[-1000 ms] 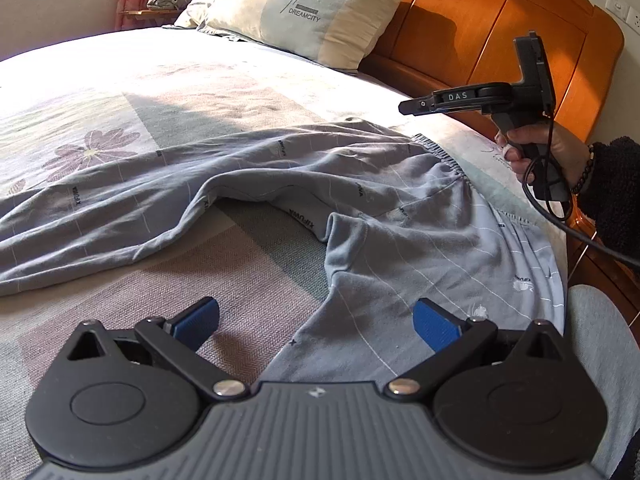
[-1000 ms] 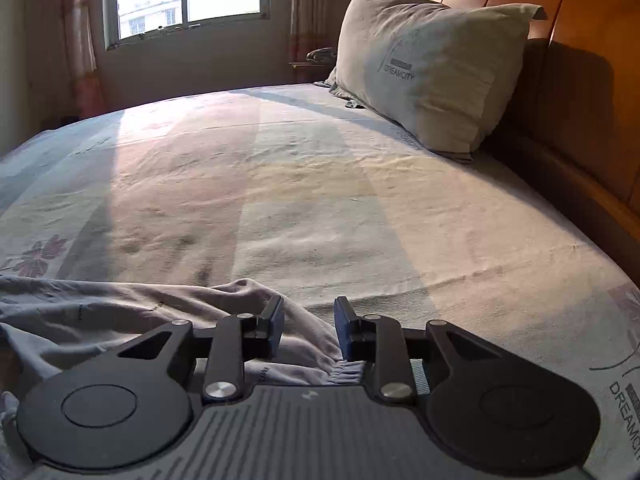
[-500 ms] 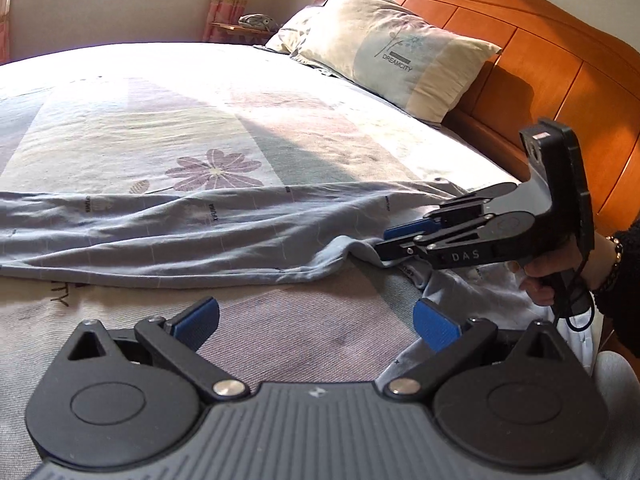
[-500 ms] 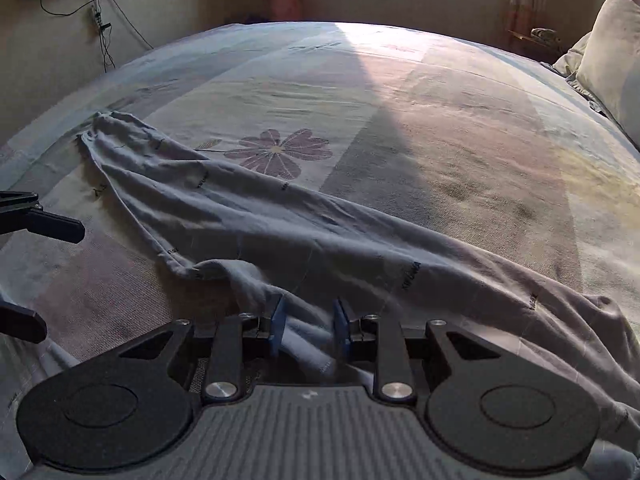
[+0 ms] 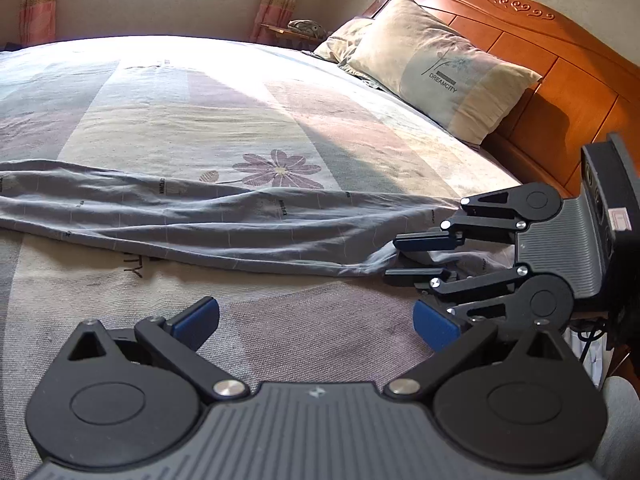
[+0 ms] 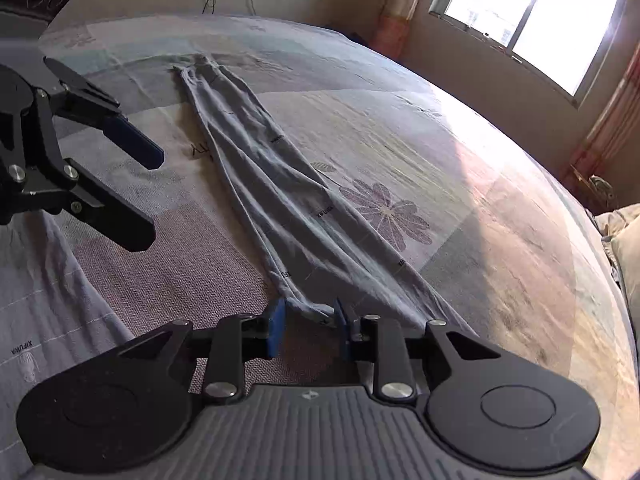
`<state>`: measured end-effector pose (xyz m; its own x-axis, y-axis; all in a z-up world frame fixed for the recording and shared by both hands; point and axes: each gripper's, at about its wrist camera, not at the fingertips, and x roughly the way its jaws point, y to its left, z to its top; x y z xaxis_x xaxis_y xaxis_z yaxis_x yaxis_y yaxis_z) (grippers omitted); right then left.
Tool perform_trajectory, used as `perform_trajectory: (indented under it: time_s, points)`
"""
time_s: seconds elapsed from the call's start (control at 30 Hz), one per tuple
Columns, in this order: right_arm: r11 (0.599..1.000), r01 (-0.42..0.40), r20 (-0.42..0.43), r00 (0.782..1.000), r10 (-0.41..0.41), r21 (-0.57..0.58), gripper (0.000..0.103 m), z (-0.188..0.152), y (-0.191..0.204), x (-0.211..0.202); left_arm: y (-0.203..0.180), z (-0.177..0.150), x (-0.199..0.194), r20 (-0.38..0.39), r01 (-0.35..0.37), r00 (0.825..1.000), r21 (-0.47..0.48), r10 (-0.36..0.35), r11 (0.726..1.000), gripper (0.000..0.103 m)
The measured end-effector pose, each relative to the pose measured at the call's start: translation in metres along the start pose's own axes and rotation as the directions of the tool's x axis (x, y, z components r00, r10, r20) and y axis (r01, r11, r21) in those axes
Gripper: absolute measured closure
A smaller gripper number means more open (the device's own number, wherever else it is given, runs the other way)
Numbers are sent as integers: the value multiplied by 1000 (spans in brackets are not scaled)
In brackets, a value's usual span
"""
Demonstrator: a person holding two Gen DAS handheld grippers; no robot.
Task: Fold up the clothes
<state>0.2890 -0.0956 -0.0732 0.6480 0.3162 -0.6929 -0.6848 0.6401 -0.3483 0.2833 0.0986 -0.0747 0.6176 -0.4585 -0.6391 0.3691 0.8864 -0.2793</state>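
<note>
Trousers [image 5: 224, 224] cut off at left frame edge; waist end hidden behind right gripper [image 5: 394, 258]. Small object on far shelf [image 5: 306, 26] too small to identify.

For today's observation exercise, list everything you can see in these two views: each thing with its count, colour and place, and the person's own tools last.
Grey cotton trousers: one, blue-grey, stretched along the near part of the bed.
Patterned bedsheet: one, pastel patches with purple flowers, covering the bed.
Printed pillows: two, beige, against the headboard.
Wooden headboard: one, orange-brown, right of the bed.
Window: one, bright, far wall.
Curtains: pink, beside the window.
Left tool: black with blue pads, open above the sheet.
Right tool: black with blue pads, jaws partly apart around a trouser fold.
</note>
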Motion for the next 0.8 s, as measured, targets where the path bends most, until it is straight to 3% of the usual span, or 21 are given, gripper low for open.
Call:
perform_trajectory:
  time_s: [0.1, 0.17, 0.23, 0.27, 0.43, 0.5, 0.8]
  points:
    - [999, -9, -78, 997, 6, -31, 73, 8, 8, 23, 6, 0, -3, 0, -17, 1000, -15, 17, 1000, 1]
    - [992, -101, -91, 990, 108, 76, 82, 13, -1, 28, 11, 0, -5, -1, -30, 1000, -25, 30, 999, 1]
    - [962, -218, -33, 974, 226, 165, 81, 19, -13, 21, 15, 2, -7, 11, -29, 1000, -41, 29, 999, 1]
    - [953, -239, -8, 970, 245, 185, 81, 22, -17, 17, 17, 3, -8, 15, -28, 999, -48, 28, 998, 1]
    - [967, -146, 3, 989, 148, 210, 80, 38, -40, 18, 25, 7, -2, 9, -25, 1000, -86, 26, 996, 1]
    - [967, -115, -2, 993, 118, 228, 88, 41, -54, 26, 27, 11, 2, 4, -20, 1000, -82, 20, 996, 1]
    - [946, -87, -24, 995, 99, 313, 88, 51, -114, 84, 42, 51, 33, 53, 9, 999, -106, -3, 994, 1]
